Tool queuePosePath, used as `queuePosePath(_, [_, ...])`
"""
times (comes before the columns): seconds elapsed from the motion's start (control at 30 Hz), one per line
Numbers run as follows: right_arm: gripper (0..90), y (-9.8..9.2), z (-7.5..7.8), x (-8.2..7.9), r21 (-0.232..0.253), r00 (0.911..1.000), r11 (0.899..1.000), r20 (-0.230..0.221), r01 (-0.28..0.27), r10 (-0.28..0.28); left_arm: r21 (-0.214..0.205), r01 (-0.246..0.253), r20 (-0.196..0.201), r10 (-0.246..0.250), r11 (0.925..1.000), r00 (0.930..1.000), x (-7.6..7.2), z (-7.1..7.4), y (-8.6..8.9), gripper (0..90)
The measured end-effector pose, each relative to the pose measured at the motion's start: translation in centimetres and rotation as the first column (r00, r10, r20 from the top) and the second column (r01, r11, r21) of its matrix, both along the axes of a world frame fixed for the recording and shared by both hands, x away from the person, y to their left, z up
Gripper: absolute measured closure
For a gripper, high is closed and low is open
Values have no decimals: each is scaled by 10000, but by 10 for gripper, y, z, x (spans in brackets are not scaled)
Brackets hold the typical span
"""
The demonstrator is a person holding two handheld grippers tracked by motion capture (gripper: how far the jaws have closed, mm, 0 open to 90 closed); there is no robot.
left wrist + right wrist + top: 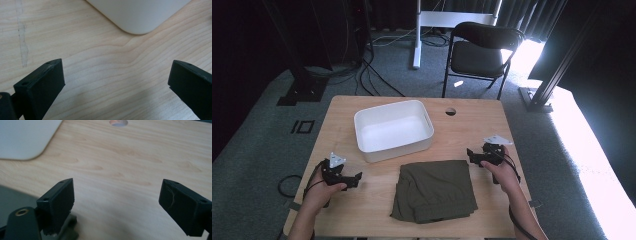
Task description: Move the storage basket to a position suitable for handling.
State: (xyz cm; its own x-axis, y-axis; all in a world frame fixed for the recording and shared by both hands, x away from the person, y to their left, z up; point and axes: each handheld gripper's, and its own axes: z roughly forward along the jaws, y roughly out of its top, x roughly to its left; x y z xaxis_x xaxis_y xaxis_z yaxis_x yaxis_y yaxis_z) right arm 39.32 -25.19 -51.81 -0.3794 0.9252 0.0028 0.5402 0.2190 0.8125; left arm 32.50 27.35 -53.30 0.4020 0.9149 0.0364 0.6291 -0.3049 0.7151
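Folded olive-green garment (434, 190) lies between my two grippers on the wooden table (472, 112), just short of the white plastic bin (393, 129). My left gripper (353, 178) and right gripper (471, 154) both stand with jaws wide apart, nothing between them but bare wood. My worry — nipping only the top layer, so the fold spills open, or dragging cloth against the bin's wall.

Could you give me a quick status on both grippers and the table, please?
Left gripper open, empty, over bare table. Right gripper open, empty, beside the folded cloth. White bin empty, behind the cloth. Nothing in the way.
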Motion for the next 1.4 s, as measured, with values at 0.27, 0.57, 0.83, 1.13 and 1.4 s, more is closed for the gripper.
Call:
queuePosePath(0.27, [129,17,9,15,78,9993,9993,157,-353,352,-257,-95,70,97,9996,9999,5,9,-2,18])
queuePosePath(0.57, [129,42,25,27,247,9947,9953,448,-938,927,-238,-25,573,38,9997,9983,14,31,-4,18])
queuePosePath(0.83, [135,70,41,39,359,9881,9888,574,-1451,1429,-538,140,1017,-85,9985,9948,18,50,-9,18])
queuePosePath(1.13, [135,106,57,52,526,9780,9793,850,-1952,1904,-806,110,1353,0,9967,9908,24,65,-14,18])
queuePosePath(1.4, [135,129,56,69,393,9798,9811,735,-1893,1861,-1108,-132,1604,310,9938,9866,33,72,-19,18])
